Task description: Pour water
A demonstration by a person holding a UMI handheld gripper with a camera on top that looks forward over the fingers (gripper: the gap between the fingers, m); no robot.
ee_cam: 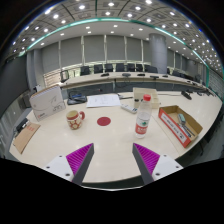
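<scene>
Claw (113, 160) open, holding nothing; purple pads (80, 158) spread wide apart over bare bench (110, 145). Water bottle (144, 115), clear with red cap, stands upright on bench beyond the right finger, well ahead of claw. Mug (75, 119) with red pattern stands upright beyond the left finger, apart from bottle. Red round coaster (104, 121) lies flat between mug and bottle. Open cardboard box (180, 124) right of bottle, near it. Papers (102, 100) behind coaster. White box (46, 100) behind mug. Chairs (118, 70) along far side of the room
</scene>
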